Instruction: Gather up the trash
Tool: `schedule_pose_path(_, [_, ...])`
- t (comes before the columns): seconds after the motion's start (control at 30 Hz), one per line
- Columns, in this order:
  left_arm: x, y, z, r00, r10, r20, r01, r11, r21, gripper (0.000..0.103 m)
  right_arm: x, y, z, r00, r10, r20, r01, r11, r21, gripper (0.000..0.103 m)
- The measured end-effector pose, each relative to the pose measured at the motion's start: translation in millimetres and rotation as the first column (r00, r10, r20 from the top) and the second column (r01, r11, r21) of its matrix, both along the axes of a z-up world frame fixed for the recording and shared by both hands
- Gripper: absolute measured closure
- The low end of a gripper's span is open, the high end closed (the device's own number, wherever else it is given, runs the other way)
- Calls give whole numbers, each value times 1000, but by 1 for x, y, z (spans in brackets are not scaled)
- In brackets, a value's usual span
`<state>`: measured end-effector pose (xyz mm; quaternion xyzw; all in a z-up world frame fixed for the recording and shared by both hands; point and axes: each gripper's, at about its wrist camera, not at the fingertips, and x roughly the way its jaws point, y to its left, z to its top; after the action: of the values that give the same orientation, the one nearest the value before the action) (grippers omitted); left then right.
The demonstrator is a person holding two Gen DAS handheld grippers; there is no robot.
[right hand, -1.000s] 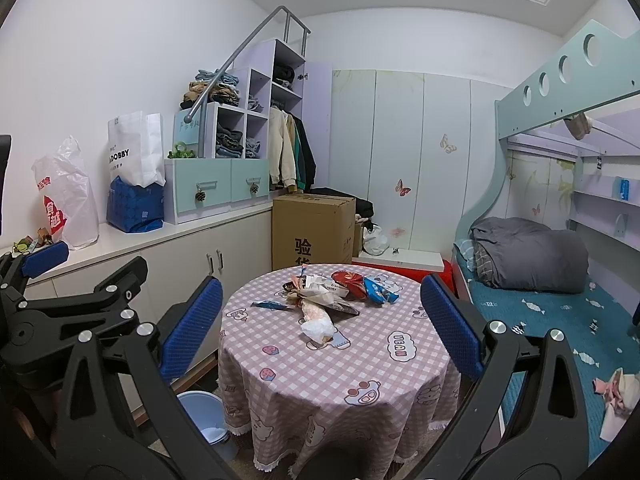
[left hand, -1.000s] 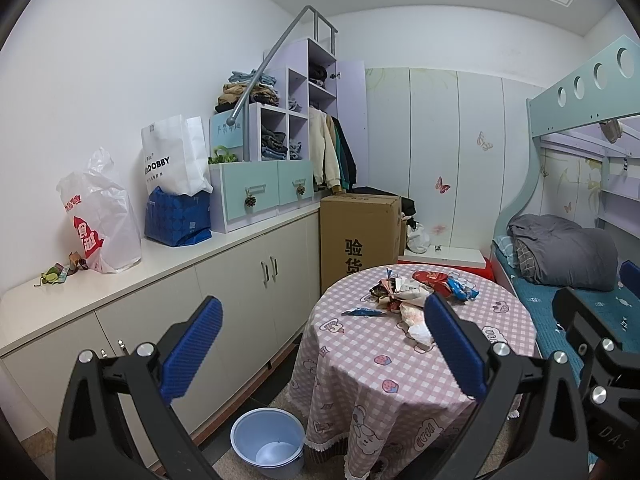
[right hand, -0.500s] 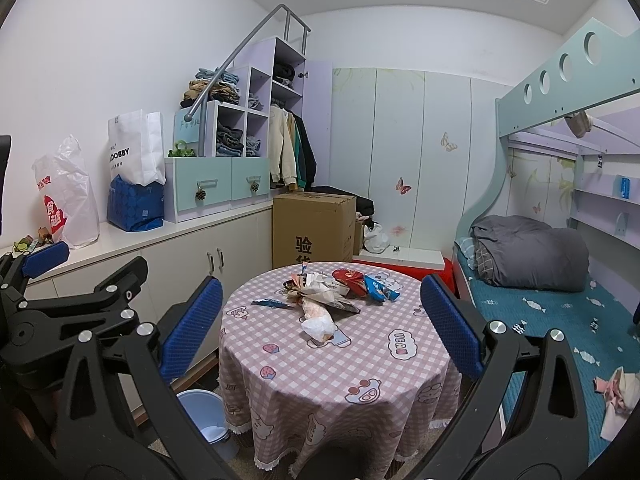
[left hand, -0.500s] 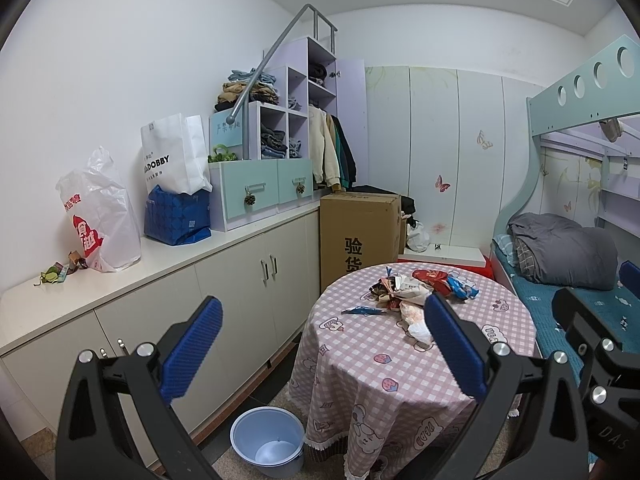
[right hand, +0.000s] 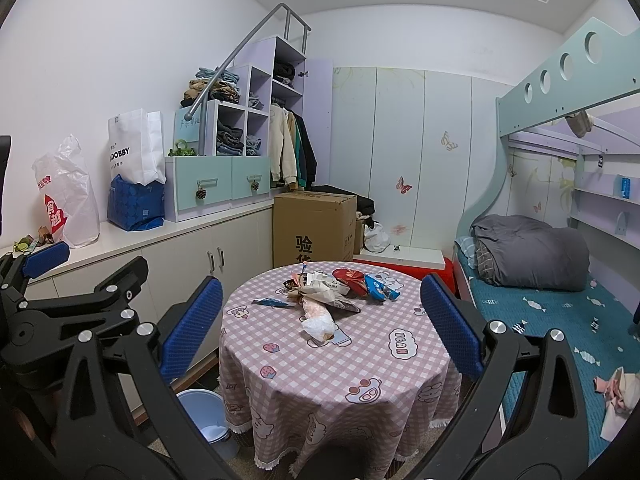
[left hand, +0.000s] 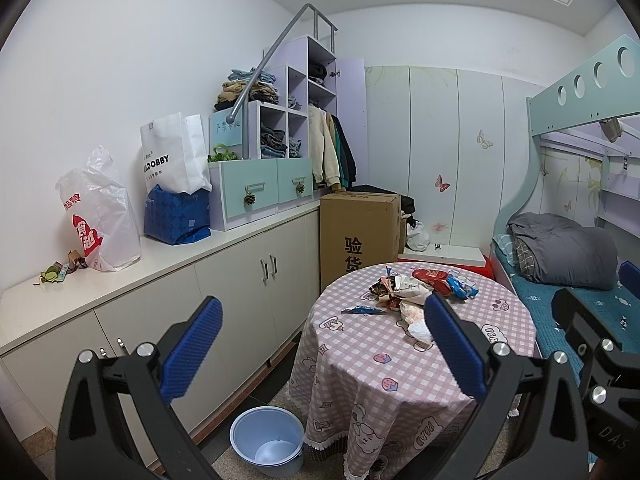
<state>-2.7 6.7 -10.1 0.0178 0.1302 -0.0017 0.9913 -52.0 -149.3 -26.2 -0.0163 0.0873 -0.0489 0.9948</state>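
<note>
Pretty much nothing's done yet as far as I can tell. The trash pile (right hand: 336,290) (wrappers, crumpled paper, a blue packet) is all sitting on the round table (right hand: 360,364), and the blue bucket (left hand: 267,440) on the floor beside it looks empty. Left gripper (left hand: 320,348) and right gripper (right hand: 316,336) are both spread wide, holding nothing, well back from the table. Whole job's left.
</note>
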Motion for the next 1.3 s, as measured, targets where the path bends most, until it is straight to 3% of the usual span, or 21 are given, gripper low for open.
schedule_pose_path(0.77, [0, -2, -5, 1000, -1, -4, 1, 1000, -1, 4, 1, 1, -4, 1000, 6, -4, -6, 1000, 2, 6])
schedule_pose_path(1.03, [-2, -1, -16, 1000, -1, -9, 1, 1000, -1, 4, 1, 2, -8, 1000, 8, -13, -7, 1000, 5, 6])
schedule_pose_path(1.13, [2, 4, -37, 1000, -2, -14, 2, 1000, -1, 4, 2, 2, -9, 1000, 7, -20, -6, 1000, 6, 6])
schedule_pose_path(1.3, [5, 1, -37, 1000, -1, -26, 1, 1000, 2, 4, 4, 0, -9, 999, 10, -33, -10, 1000, 11, 6])
